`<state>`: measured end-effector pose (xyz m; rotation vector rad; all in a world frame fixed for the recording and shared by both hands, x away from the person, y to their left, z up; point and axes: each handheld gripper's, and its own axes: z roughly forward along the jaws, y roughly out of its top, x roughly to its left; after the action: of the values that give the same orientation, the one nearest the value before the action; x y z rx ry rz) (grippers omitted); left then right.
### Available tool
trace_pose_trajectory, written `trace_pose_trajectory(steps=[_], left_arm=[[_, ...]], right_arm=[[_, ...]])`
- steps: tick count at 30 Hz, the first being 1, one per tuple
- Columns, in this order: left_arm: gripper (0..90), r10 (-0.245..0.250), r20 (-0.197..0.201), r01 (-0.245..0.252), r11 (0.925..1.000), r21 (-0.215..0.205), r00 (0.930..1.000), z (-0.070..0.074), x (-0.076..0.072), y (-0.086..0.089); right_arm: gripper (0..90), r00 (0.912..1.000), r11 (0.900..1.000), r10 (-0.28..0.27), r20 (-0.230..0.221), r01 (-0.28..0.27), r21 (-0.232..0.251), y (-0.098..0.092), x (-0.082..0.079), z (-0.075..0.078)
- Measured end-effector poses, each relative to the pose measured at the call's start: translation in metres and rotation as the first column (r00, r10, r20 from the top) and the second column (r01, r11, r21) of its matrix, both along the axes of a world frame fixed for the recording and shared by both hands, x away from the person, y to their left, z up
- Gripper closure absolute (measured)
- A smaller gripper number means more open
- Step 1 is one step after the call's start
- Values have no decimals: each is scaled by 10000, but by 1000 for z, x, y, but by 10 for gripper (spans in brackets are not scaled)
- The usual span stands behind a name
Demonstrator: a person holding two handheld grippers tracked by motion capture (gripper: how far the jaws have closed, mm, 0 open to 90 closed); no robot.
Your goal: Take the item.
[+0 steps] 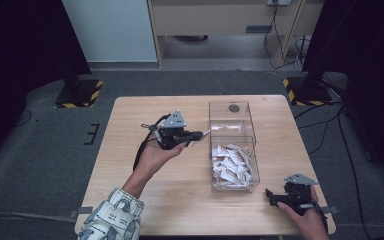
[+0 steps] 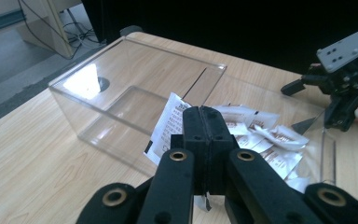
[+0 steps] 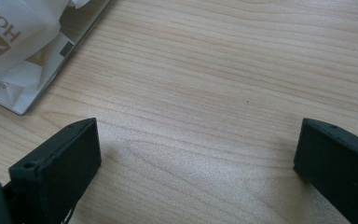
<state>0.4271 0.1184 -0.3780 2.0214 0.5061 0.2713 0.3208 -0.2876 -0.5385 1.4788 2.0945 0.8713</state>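
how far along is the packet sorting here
Early, it seems. The left gripper is shut on one white sachet, held just outside the clear two-part box. The near compartment holds a heap of sachets; the far compartment looks empty. The right gripper rests open on the table. Which way the sachet is headed can't be told; either way, nearly the whole heap is left.

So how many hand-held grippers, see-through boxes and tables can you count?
Hand-held grippers: 2, the left hand-held gripper and the right hand-held gripper
See-through boxes: 1, the clear box, with too many white packets inside to count
Tables: 1, the wooden table
Total: 4
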Motion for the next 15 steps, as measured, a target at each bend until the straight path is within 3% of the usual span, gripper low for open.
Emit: trace_pose_trajectory(steps=[15], left_arm=[[894,325,-107,-321,9988,363,9994,-15,10,9]], right_arm=[[8,10000,10000,-2,-1,2,0,0,0,0]])
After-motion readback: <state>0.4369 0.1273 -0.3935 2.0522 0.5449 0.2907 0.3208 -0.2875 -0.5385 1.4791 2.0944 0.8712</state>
